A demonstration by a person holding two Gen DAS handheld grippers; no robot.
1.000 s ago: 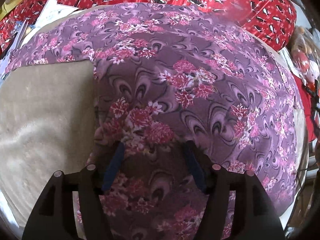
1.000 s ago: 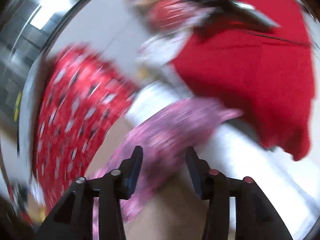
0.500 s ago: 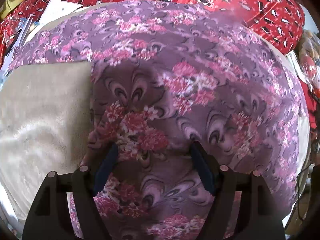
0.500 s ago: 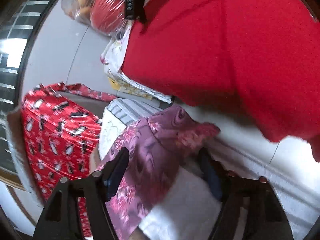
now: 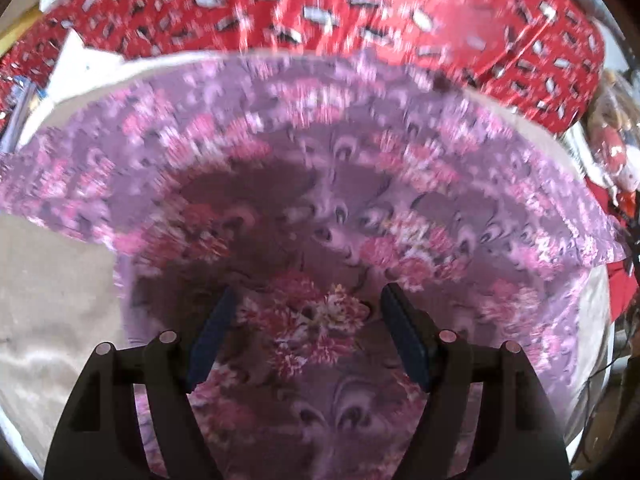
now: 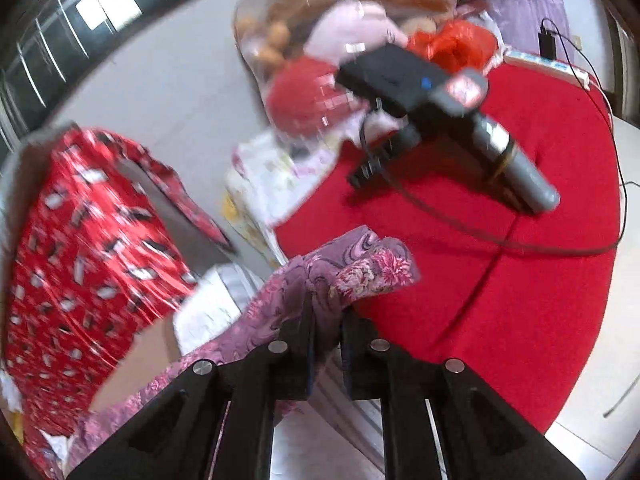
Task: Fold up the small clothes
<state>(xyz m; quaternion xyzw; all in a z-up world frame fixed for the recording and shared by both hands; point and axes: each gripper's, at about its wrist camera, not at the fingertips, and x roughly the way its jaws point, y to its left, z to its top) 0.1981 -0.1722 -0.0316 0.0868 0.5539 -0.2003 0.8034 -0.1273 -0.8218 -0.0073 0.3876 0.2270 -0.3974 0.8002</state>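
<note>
place: home room, cluttered | signs: red penguin-print fabric (image 6: pixel 92 236) draped at side; clear bag of soft toys (image 6: pixel 344 36); red cloth (image 6: pixel 500 280) spread on floor; pale tiled floor (image 6: pixel 168 92); floral garment (image 5: pixel 320 208) on beige padded surface (image 5: pixel 52 300)

Floral garment (image 5: pixel 328 184) lies spread on table (image 5: pixel 52 300), w/ table bare at left; patterned box (image 5: pixel 360 12) behind it. Right view: garment corner (image 6: pixel 360 268) w/ box (image 6: pixel 80 240) left, cloth-covered surface (image 6: pixel 520 280) right.
</note>
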